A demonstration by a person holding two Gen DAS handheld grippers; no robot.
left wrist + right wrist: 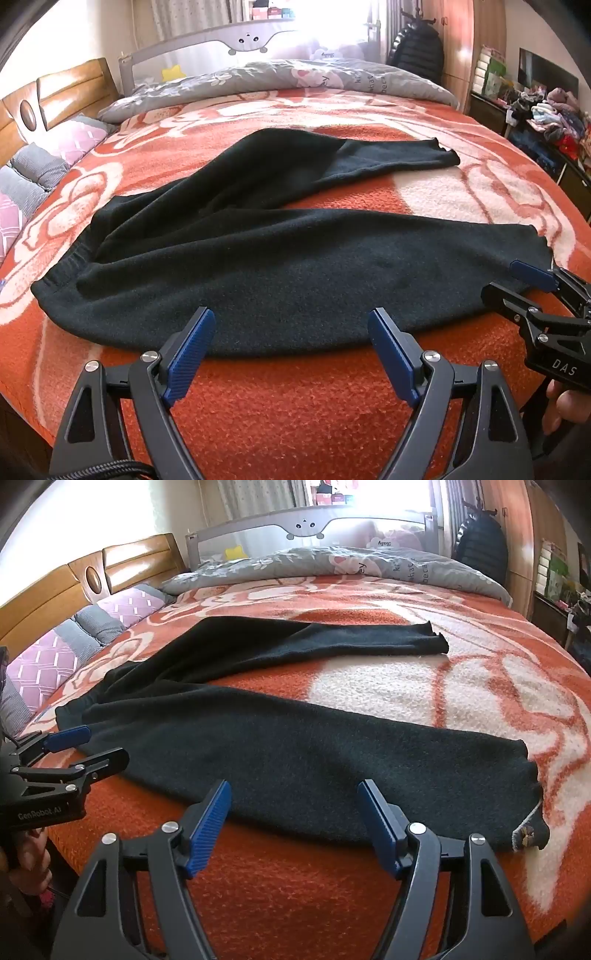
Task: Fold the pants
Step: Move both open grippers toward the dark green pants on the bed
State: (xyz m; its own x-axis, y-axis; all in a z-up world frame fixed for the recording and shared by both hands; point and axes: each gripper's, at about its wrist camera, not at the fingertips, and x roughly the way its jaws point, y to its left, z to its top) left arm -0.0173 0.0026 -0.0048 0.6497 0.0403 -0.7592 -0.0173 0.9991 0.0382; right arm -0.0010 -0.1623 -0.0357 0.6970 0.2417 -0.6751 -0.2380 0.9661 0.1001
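Black pants [295,266] [295,753] lie spread on an orange-and-white blanket [295,406] [295,893], waistband [59,273] at the left and the two legs splayed apart toward the right. My left gripper [291,325] [107,744] stands open at the near edge of the near leg, toward the waist end, with nothing between its pads. My right gripper [293,794] [500,277] is open at the same leg's near edge, close to the cuff [524,836]. The far leg's cuff [443,155] lies flat farther back.
A grey patterned quilt [295,77] lies bunched along the far side of the bed. A wooden headboard [55,96] and pillows [37,166] are at the left. A low cabinet piled with clothes [546,114] stands at the right. A hand [565,402] holds the right gripper's handle.
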